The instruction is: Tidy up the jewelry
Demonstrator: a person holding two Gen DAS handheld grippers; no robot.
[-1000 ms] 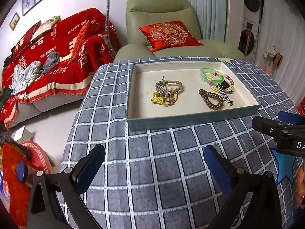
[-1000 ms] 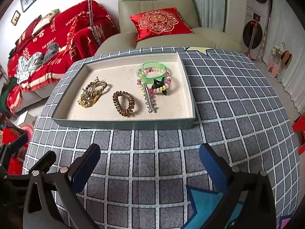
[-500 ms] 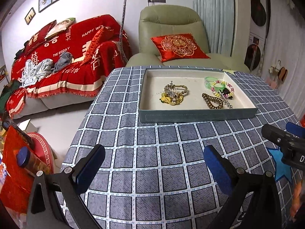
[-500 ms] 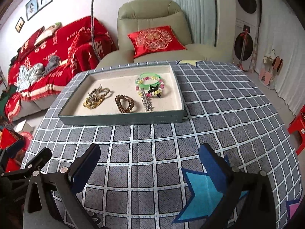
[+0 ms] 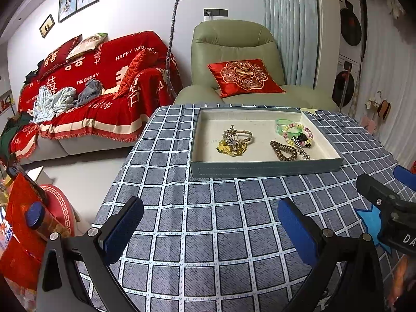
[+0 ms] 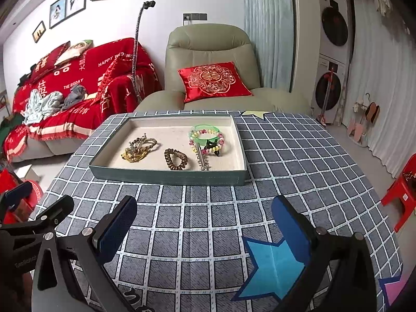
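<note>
A shallow grey-green tray (image 5: 262, 167) (image 6: 166, 178) lies on the checked tablecloth. It holds a tangle of gold and brown bracelets (image 5: 235, 141) (image 6: 139, 149), a brown spiral hair tie (image 5: 283, 150) (image 6: 176, 159), a green bangle under a pastel bead bracelet (image 5: 292, 130) (image 6: 206, 136), a black clip (image 5: 303, 139) (image 6: 212, 147) and a silver hair pin (image 5: 301, 150) (image 6: 202, 160). My left gripper (image 5: 209, 227) stands open over the cloth, well short of the tray, with nothing between its fingers. My right gripper (image 6: 204, 225) is likewise open and holds nothing.
The table (image 5: 208, 208) drops off at its left edge toward the floor. A red-covered sofa (image 5: 91, 91) and a green armchair (image 5: 234, 52) with a red cushion stand behind. A blue star (image 6: 273, 267) marks the cloth near my right gripper. A red stool (image 6: 403, 189) stands at right.
Both grippers have drawn back and risen away from the tray, which now looks smaller and farther off. The jewelry has not moved. Both grippers stay open.
</note>
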